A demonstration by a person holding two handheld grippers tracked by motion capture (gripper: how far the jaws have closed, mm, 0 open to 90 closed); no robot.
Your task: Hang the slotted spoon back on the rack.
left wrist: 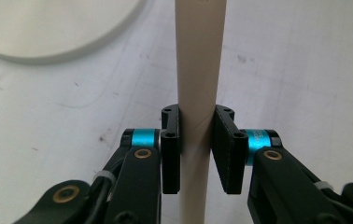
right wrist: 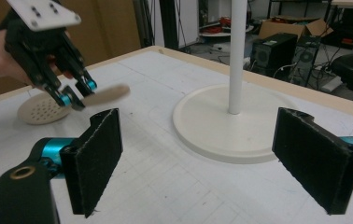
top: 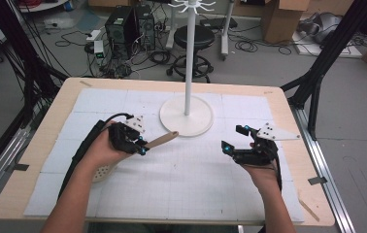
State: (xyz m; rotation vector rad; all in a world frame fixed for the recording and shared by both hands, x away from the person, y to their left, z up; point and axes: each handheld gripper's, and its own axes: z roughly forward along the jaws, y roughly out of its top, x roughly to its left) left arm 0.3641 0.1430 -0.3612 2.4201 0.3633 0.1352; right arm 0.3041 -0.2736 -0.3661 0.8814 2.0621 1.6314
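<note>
Grip comes first: our left tongs (top: 141,145) are clamped on the handle of a beige slotted spoon (left wrist: 198,93), and the left gripper view shows both pads pressing the handle squarely, with the handle running straight up between them. In the high view the spoon's perforated head (top: 102,172) lies low near the left hand, while the handle end points right and far, toward the round base of the white stand (top: 187,115). Our right tongs (top: 230,148) hang wide open over the tabletop (top: 181,184), well apart from the spoon and holding nothing.

We judge the step in hand to be lifting the spoon toward the stand's hooks at the top of the pole. To do it well, we should keep the clamp firm so the heavier head cannot swing the handle round between the pads. We should raise it clear of the base before turning it. If a hand-over helps, the right tongs should take the free handle end.
</note>
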